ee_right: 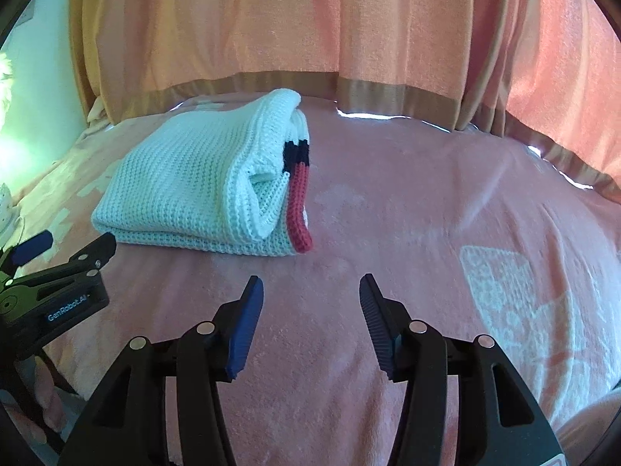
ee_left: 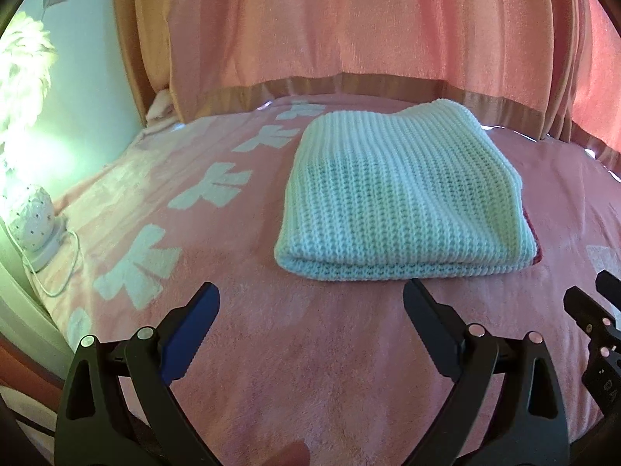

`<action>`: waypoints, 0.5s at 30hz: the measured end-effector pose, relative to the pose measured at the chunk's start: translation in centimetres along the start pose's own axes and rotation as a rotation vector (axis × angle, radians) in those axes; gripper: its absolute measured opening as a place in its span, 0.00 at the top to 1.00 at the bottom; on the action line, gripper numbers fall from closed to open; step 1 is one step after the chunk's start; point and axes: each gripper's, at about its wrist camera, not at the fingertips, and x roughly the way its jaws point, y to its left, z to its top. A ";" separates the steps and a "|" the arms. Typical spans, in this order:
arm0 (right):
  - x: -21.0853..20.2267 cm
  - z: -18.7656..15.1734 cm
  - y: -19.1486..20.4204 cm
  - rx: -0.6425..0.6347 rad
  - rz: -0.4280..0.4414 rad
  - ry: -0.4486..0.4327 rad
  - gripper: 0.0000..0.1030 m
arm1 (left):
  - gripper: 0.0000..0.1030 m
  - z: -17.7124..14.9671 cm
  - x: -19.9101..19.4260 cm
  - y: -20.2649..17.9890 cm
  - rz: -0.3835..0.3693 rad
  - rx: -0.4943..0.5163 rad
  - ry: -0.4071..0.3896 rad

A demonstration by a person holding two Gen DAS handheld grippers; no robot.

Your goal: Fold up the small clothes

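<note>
A white knitted garment [ee_left: 403, 190] lies folded in a flat rectangle on the pink blanket. In the right wrist view the garment [ee_right: 202, 190] shows a red and black trimmed edge [ee_right: 299, 198] on its right side. My left gripper [ee_left: 310, 295] is open and empty, just short of the garment's near edge. My right gripper [ee_right: 310, 287] is open and empty, near and to the right of the garment. Each gripper shows at the edge of the other's view: the right gripper [ee_left: 590, 299] and the left gripper [ee_right: 66, 248].
The pink blanket [ee_left: 271, 349] with white patterns covers the bed. Pink curtains [ee_left: 349, 31] hang behind it. A white lamp base [ee_left: 33, 213] with a cable stands at the left edge, by the wall.
</note>
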 end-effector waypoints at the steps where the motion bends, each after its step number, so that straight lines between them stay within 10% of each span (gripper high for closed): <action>1: 0.1 -0.1 0.0 -0.003 -0.003 0.001 0.51 | 0.10 -0.1 0.0 0.1 -0.003 -0.002 0.005; 15: 0.5 -1.1 0.9 -0.009 0.000 0.023 0.51 | 0.10 -0.4 0.1 -0.6 -0.017 0.017 0.016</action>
